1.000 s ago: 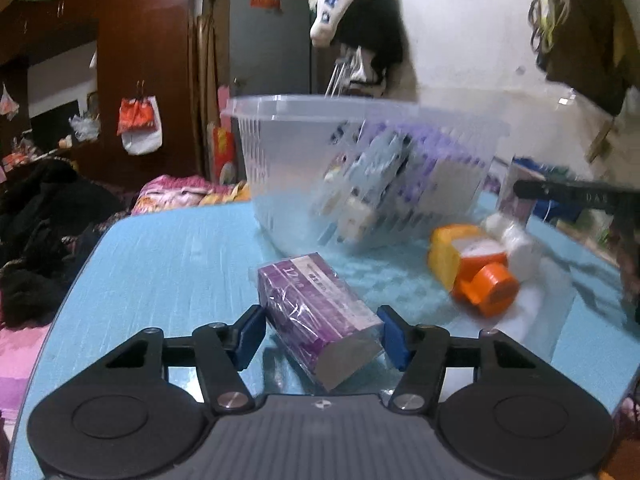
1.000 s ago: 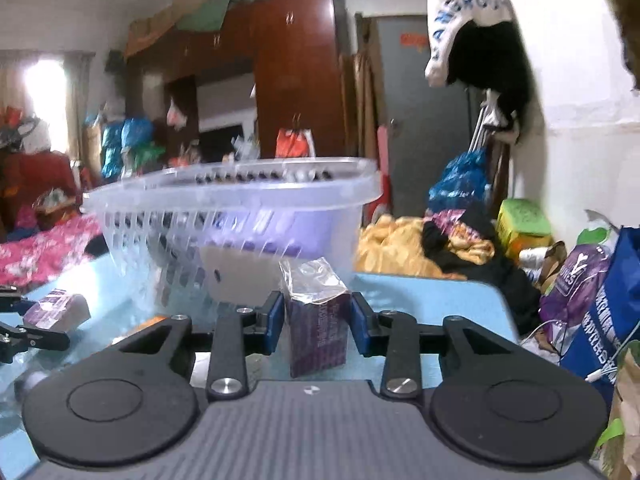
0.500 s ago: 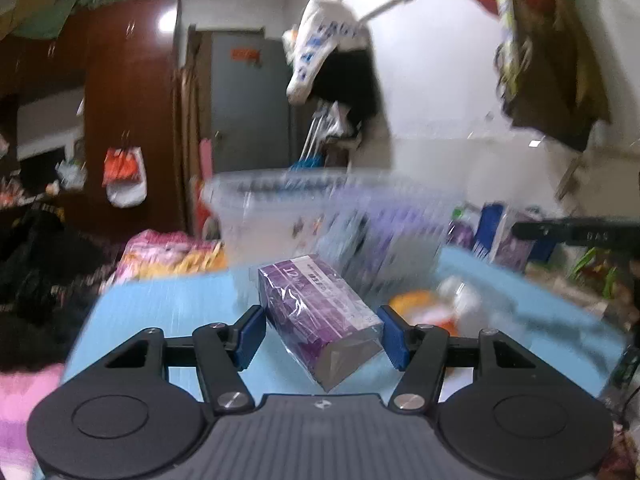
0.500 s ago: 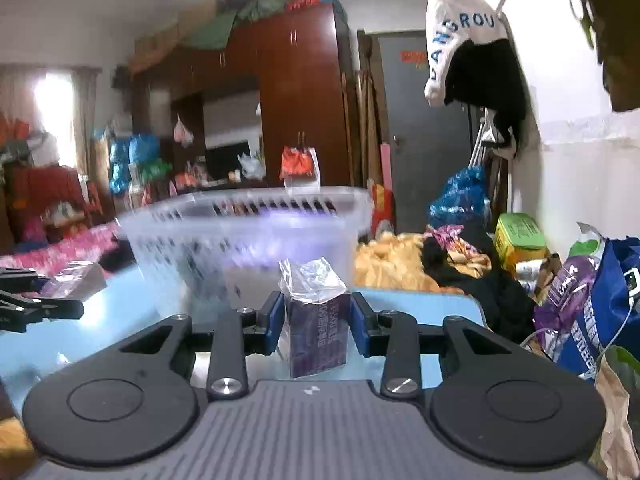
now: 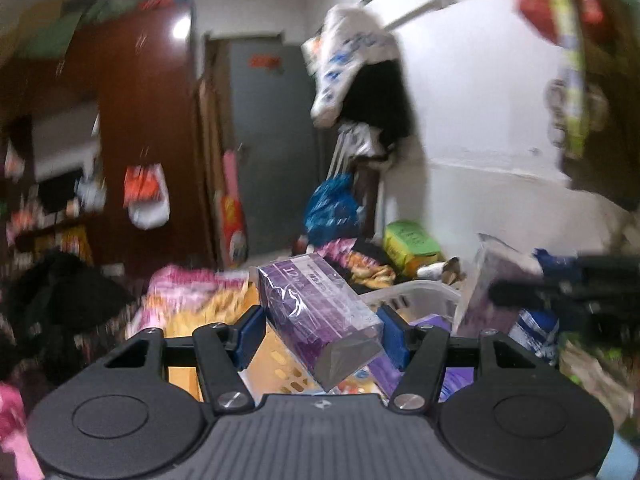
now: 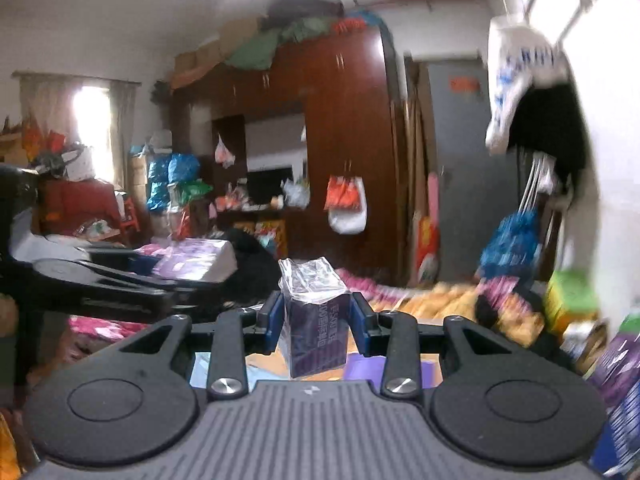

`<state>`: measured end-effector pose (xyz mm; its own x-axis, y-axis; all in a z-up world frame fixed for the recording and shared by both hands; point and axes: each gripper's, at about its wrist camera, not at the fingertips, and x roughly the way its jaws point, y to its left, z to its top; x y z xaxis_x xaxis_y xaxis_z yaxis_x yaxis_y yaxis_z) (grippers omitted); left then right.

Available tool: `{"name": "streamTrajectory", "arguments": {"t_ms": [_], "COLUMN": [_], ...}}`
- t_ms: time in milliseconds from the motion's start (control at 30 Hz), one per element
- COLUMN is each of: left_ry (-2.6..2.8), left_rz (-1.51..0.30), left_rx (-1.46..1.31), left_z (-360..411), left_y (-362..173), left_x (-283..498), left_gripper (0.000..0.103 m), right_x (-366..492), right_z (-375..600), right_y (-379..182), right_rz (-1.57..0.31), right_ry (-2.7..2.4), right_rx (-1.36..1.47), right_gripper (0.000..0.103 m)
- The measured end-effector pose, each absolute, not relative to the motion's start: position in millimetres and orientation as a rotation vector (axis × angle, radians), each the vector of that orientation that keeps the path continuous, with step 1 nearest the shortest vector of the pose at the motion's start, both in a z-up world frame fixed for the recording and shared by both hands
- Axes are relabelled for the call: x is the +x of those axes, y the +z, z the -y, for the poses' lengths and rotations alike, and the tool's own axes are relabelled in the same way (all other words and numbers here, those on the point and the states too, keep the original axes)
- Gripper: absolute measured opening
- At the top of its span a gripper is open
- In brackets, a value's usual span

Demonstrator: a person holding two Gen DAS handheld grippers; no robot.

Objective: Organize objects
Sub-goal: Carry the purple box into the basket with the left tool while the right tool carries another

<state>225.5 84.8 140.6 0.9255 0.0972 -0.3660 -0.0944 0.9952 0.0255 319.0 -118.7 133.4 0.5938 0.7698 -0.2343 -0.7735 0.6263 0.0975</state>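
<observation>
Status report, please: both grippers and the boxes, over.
Left gripper shut on purple box, tilted. Right gripper shut on dark purple box, upright. Clear basket below left fingers. Nothing blocking seen; frames blurred.

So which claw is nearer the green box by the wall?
Right, likely. The green box lies just right of the right claw; the left claw is farther off to the left.

Both cameras sit just behind their own fingers, looking forward and level across the room toward the brown wardrobe (image 5: 132, 128) (image 6: 340, 140). The left view faces right of it — the grey door (image 5: 272, 152) sits centre. The right view, from farther right, shares both.
</observation>
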Motion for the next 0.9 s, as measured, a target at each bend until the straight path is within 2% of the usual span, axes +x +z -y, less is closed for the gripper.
{"name": "streamTrajectory", "arguments": {"t_ms": [267, 733, 800, 833, 867, 900], "left_ry": [0.047, 0.068, 0.047, 0.027, 0.016, 0.032], "left_rz": [-0.45, -0.515, -0.5, -0.482, -0.47, -0.451], "left_rx": [-0.08, -0.083, -0.079, -0.081, -0.085, -0.082], "left_z": [-105.3, -110.6, -110.9, -110.9, -112.4, -113.8], "left_y": [102.5, 83.8, 82.1, 80.8, 79.9, 79.0], "left_x": [264.1, 271.5, 271.0, 268.9, 265.6, 261.2], "left_gripper": [0.064, 0.064, 0.065, 0.07, 0.072, 0.081], "right_x": [349.9, 352.8, 353.6, 354.8, 355.3, 354.3], "right_z": [89.7, 85.2, 85.4, 85.9, 87.9, 90.3], "right_y": [111.2, 93.2, 90.7, 89.8, 89.2, 89.3], "right_rz": [-0.359, -0.406, -0.421, -0.43, -0.428, -0.414], "right_ry": [0.889, 0.859, 0.89, 0.905, 0.904, 0.893], "right_rx": [0.012, -0.03, -0.013, -0.001, 0.012, 0.015], "right_gripper": [0.039, 0.039, 0.042, 0.047, 0.057, 0.064]}}
